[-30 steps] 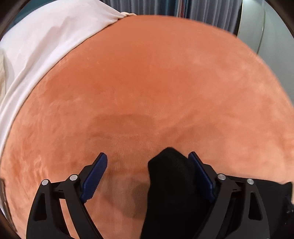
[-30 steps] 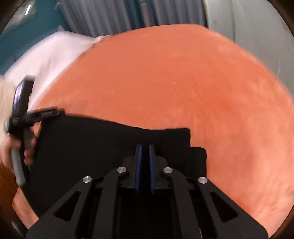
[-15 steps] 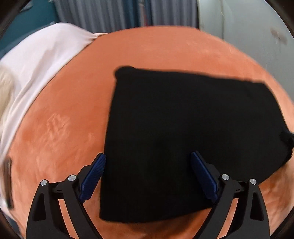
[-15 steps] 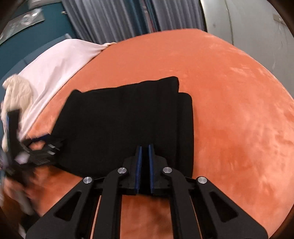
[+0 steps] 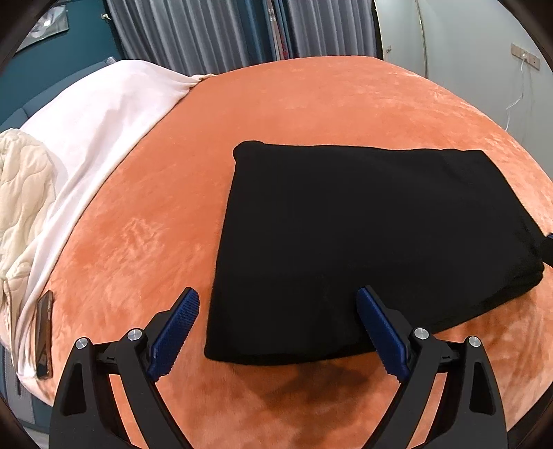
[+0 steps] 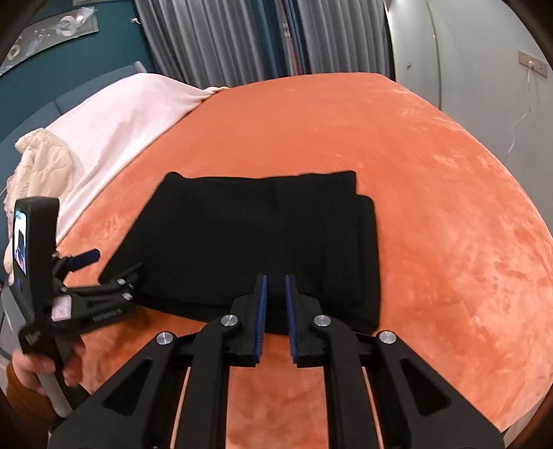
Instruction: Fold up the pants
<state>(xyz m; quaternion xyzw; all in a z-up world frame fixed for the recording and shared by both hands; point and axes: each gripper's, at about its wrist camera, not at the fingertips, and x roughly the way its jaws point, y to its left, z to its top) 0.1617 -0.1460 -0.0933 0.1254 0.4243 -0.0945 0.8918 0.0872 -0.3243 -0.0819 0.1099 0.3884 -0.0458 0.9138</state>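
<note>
The black pants (image 5: 363, 241) lie folded into a flat rectangle on the orange bedspread (image 5: 311, 103); they also show in the right wrist view (image 6: 255, 235). My left gripper (image 5: 278, 324) is open and empty, hovering over the pants' near edge; it also shows in the right wrist view (image 6: 100, 266) at the pants' left edge. My right gripper (image 6: 275, 286) is slightly open with a narrow gap between its blue pads (image 6: 261, 311), empty, above the pants' near edge.
A white sheet (image 5: 103, 114) and a cream quilted blanket (image 5: 20, 186) lie along the bed's left side. A phone (image 5: 45, 338) rests on the sheet's edge. Curtains (image 5: 242, 31) and a white wall (image 5: 466, 51) stand behind the bed.
Both grippers have pulled back and up from the pants. The left gripper let go of the black cloth. The right gripper's jaws have parted a little. The pants now lie flat and folded.
</note>
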